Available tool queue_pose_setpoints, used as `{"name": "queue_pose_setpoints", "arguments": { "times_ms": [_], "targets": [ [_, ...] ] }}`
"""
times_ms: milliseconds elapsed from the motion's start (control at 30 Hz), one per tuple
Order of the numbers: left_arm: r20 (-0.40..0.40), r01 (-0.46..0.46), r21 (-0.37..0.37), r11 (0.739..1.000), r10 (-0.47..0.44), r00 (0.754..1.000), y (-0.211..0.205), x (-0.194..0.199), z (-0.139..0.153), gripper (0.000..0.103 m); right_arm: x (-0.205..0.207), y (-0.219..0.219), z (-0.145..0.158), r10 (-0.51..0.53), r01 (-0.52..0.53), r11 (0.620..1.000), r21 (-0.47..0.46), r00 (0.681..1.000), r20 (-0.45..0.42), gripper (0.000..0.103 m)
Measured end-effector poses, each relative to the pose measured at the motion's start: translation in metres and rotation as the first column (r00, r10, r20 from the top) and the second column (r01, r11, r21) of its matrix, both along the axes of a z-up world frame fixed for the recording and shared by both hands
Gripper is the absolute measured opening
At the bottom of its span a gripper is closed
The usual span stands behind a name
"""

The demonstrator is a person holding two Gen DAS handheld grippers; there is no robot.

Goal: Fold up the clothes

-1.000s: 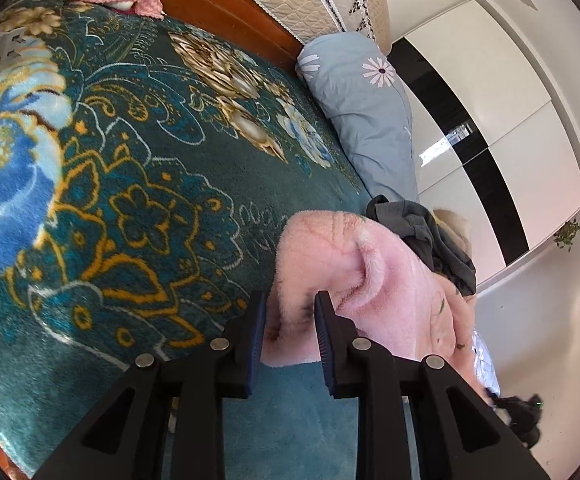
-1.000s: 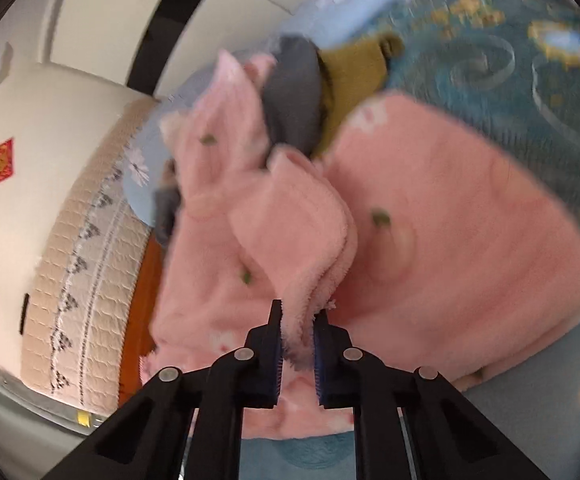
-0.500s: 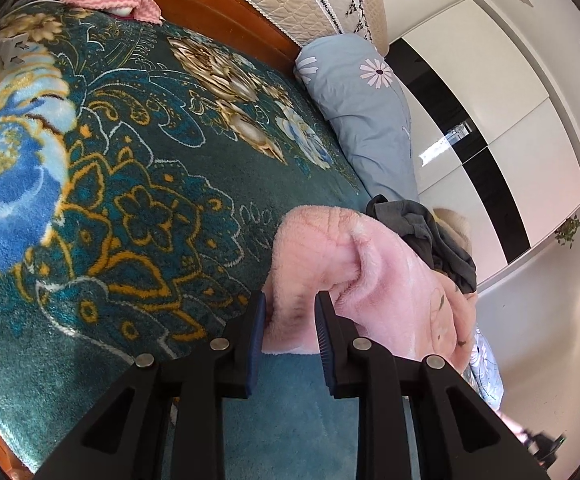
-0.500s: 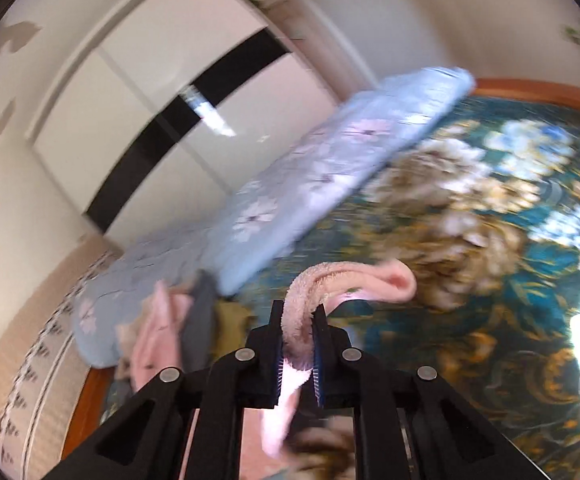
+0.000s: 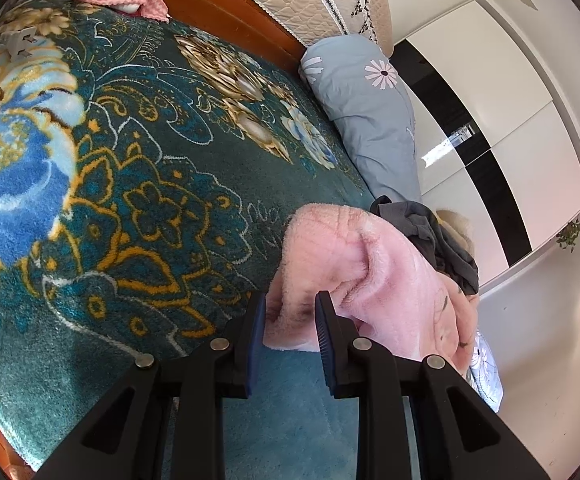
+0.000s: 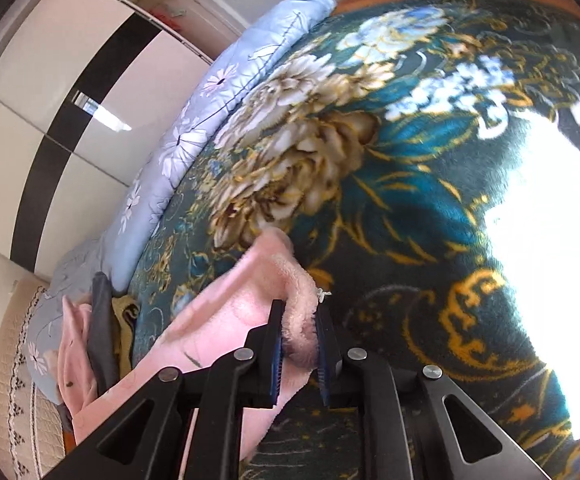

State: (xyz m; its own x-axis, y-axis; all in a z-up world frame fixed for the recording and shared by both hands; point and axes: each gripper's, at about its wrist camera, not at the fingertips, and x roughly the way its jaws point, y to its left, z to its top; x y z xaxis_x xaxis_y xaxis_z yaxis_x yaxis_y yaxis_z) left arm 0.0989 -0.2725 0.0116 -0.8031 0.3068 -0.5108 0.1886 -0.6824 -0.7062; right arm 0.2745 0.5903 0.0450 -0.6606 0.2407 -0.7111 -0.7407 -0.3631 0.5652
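On the floral bed blanket, right gripper, having swung the pink fleece garment outward, now opens its jaws around the cuff; left gripper jaws stand narrow astride the hem, so spreading nears completion.

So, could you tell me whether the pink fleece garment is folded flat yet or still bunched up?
Still bunched: the pink fleece garment lies in rumpled folds on the floral blanket, one edge between the right gripper as its jaws open.
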Motion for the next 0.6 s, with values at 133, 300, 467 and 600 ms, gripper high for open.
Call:
{"name": "queue_pose_setpoints", "arguments": {
  "times_ms": [133,300,467,600],
  "targets": [
    [-0.003,-0.004,0.003,1.0,0.004,1.0,-0.002,0.0,0.002,0.025,0.001,-0.008,0.025,-0.055,0.056,0.996,0.073,0.998,-0.013,0.065],
    [-0.011,-0.003,0.001,1.0,0.003,1.0,-0.004,-0.002,0.006,0.025,-0.04,-0.048,0.049,0.072,-0.068,0.986,0.154,0.997,-0.021,0.065],
    [-0.019,-0.006,-0.01,1.0,0.005,1.0,-0.005,-0.001,0.009,0.026,-0.119,-0.133,0.046,0.366,-0.357,0.922,0.149,0.93,-0.041,0.066],
    [-0.006,-0.01,-0.027,1.0,0.009,1.0,-0.007,0.0,0.009,0.035,-0.179,-0.215,0.033,0.602,-0.593,0.794,0.137,0.797,-0.04,0.066]
  ]
}}
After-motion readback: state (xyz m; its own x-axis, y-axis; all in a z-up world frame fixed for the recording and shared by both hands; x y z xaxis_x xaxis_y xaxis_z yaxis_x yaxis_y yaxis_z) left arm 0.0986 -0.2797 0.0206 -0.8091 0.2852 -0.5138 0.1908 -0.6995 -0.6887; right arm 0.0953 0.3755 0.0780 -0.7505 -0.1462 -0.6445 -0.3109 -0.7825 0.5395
